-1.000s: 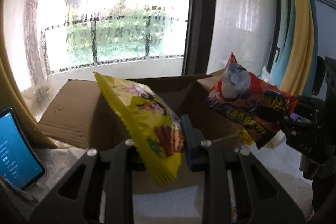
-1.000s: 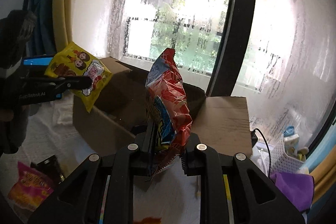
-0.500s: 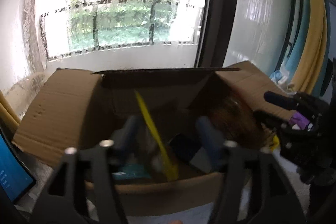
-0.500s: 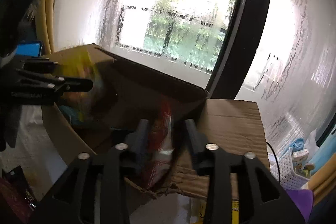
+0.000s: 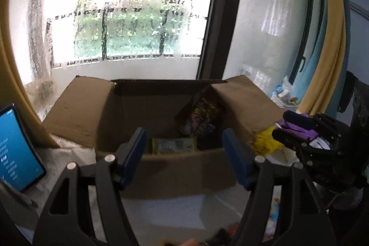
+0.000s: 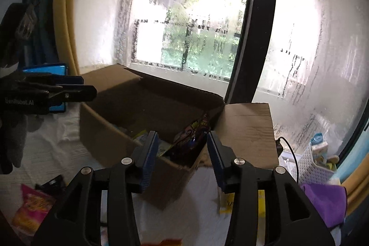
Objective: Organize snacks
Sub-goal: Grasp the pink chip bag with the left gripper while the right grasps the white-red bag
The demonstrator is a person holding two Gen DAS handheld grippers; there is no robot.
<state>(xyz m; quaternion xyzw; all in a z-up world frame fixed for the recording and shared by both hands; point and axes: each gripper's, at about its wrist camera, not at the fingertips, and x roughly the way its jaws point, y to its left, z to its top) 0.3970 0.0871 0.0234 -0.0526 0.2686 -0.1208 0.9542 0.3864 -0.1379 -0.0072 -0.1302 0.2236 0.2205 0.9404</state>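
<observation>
1. The left gripper [image 5: 184, 153] has its blue fingers [image 5: 133, 156] spread wide with nothing between them. Its jaws have just been opening.
2. The right gripper [image 6: 182, 153] is partly spread and empty too; it has just been opening.
3. A yellow snack bag [image 5: 174, 145] lies flat inside the cardboard box [image 5: 173, 174], at the middle of the frame.
4. A dark snack bag [image 6: 191, 137] leans in the box's right corner.
5. A pink snack bag [image 6: 30, 209] lies outside, lower left.

Phone [image 5: 16, 151] left; white basket [image 6: 316, 167], purple cloth [image 6: 327, 204] right.

The cardboard box [image 5: 161, 167] is left open from above, its mouth flanked by raised flaps [image 6: 248, 128], while packets [image 6: 192, 137] crowd its right corner and the window [image 5: 129, 22] blocks passage just behind.
</observation>
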